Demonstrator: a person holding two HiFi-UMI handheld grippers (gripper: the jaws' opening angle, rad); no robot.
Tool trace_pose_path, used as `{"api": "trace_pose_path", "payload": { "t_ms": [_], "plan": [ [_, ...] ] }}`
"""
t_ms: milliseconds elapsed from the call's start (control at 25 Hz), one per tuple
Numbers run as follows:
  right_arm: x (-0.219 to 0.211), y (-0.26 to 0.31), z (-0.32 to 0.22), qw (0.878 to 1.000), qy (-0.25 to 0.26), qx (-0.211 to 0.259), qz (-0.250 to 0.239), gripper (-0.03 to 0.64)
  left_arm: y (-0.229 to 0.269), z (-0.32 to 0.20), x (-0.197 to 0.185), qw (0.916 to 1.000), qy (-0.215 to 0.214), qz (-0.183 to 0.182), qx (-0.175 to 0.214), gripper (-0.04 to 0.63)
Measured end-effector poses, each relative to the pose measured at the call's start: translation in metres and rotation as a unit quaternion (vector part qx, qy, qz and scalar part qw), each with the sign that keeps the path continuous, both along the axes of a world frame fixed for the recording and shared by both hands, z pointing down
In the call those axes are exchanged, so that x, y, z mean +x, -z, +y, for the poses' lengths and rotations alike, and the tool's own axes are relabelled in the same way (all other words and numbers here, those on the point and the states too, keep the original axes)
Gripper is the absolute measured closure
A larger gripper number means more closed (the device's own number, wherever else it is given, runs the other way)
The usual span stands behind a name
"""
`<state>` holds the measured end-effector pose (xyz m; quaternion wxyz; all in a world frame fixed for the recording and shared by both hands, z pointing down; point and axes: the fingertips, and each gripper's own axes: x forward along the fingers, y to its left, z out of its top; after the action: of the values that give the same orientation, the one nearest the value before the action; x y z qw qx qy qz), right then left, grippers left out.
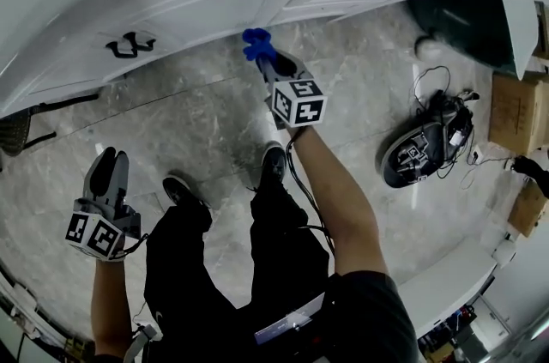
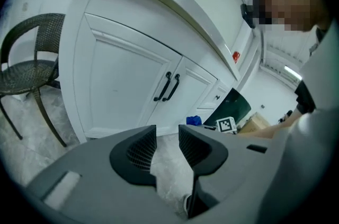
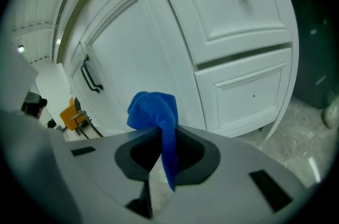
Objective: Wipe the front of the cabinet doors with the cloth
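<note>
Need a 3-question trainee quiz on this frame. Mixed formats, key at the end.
1. True or false: the left gripper holds the blue cloth.
2. In the left gripper view, what stands to the left of the cabinet doors? A) a chair B) a ladder C) a bucket
3. Fill in: in the head view, the ____ gripper is raised close to the cabinet.

Key
1. False. Its jaws are apart, with nothing between them.
2. A, the dark chair.
3. Right. The right gripper is shut on the blue cloth.
</note>
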<state>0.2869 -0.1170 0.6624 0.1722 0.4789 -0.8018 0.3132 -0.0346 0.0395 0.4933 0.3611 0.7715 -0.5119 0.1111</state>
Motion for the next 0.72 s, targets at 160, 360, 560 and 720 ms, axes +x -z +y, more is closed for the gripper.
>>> {"api": "trace_pose_path", "payload": {
  "t_ms": [160,360,560,720],
  "plan": [
    [-0.012,0.076,0.038,0.998,0.003,-0.009,-0.055,0.560,0.044,0.010,-0.013,0.9998,0.020,0.004,-0.008,0.463],
    [-0.033,0.184,0.077,0.993,0.002,-0.001,-0.115,0.560,0.109,0.023,-0.022,0.9996,0.027,0.004,-0.007,0.463],
    [-0.052,0.299,0.107,0.989,0.000,0.015,-0.148,0.560,0.187,0.038,-0.012,0.9995,0.028,0.017,0.000,0.463],
    [-0.064,0.389,0.119,0.986,0.009,0.045,-0.159,0.560,0.249,0.048,0.011,0.9993,0.012,0.033,0.014,0.463]
  ]
}}
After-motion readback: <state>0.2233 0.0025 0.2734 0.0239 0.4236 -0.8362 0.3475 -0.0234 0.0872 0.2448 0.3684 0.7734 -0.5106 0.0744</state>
